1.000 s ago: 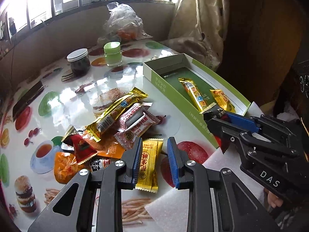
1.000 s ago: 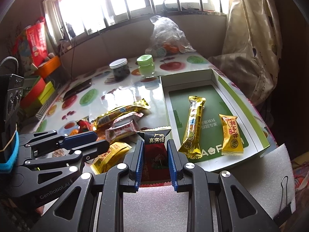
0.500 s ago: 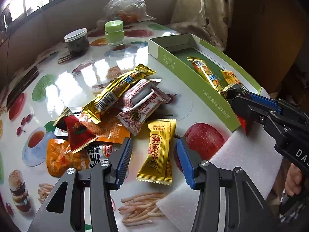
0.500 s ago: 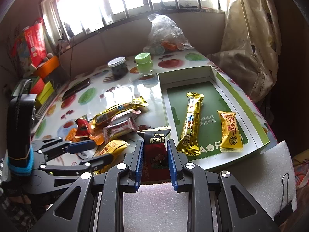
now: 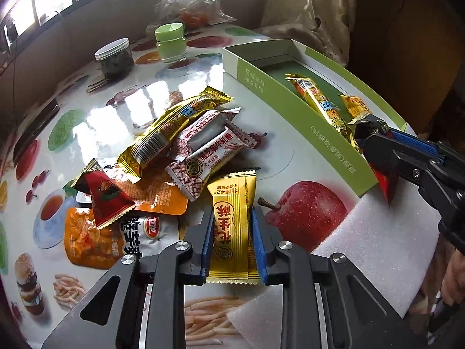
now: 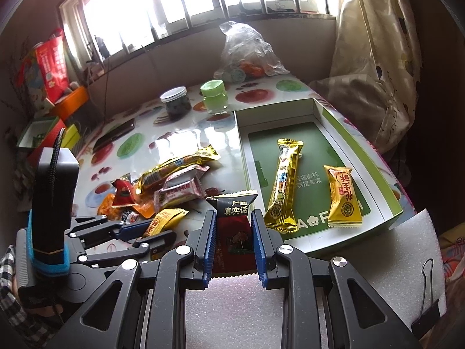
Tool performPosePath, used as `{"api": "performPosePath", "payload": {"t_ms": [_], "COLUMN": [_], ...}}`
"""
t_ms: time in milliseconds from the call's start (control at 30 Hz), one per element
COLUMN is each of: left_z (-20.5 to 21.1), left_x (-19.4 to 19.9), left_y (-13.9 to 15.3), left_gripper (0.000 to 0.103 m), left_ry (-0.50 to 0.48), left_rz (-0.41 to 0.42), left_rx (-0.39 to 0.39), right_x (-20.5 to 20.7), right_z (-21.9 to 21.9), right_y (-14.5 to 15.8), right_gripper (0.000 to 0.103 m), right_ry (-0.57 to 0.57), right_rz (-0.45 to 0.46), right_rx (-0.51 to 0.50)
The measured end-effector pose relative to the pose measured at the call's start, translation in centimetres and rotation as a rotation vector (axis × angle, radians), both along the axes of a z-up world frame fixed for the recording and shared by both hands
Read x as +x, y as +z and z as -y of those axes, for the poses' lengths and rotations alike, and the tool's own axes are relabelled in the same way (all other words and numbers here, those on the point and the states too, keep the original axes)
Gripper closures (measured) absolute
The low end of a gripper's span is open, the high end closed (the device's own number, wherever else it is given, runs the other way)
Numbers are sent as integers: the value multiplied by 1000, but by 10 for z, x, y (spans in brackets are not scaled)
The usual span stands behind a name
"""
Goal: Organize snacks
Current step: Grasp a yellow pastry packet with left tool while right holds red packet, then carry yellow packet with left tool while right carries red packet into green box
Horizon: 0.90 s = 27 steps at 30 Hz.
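Snack packets are lying in a loose heap (image 5: 174, 157) on the glossy fruit-printed tablecloth (image 5: 96, 122), most overlapping. Left gripper (image 5: 232, 232) is clamping a yellow foil packet (image 5: 232, 224) between its blue ribbed pads, jaws having just closed on the packet's two long sides; the packet's long axis is running straight away from the gripper, its crimped far end pointing toward the heap. Right gripper (image 6: 234, 235) is pinching a dark red packet (image 6: 234, 224) with a black top, long axis likewise running along the fingers, serrated end pointing toward the green box (image 6: 392, 203). That shallow cardboard box is holding a long gold bar (image 6: 283, 186) lying lengthwise and a short yellow packet (image 6: 343, 197) beside it, apart; bare green floor is showing around both. White foam sheet (image 6: 407, 250) is lying at the box's near edge. Two lidded jars (image 5: 142, 52) are standing well behind the heap.
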<state>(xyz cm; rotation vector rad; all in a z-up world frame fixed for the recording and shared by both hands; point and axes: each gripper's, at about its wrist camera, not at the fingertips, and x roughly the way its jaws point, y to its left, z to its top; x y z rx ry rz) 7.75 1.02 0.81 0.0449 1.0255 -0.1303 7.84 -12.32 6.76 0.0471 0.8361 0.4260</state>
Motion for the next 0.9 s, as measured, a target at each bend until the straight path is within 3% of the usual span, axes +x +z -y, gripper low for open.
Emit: {"api": "performPosePath", "payload": {"t_ms": [500, 900], "left_z": [7, 26], "left_x": [-11, 14], "left_y": [48, 63], "left_gripper": [78, 78], "left_ry": [-2, -30], "left_rz": [123, 151], "left_rx": [-54, -87], "right_x": [-2, 6], "right_z": [9, 31], "right_y": [10, 21], "right_gripper": [80, 80], "right_ry": [-19, -68], "right_rz": [22, 46], "right_rx": [10, 25]}}
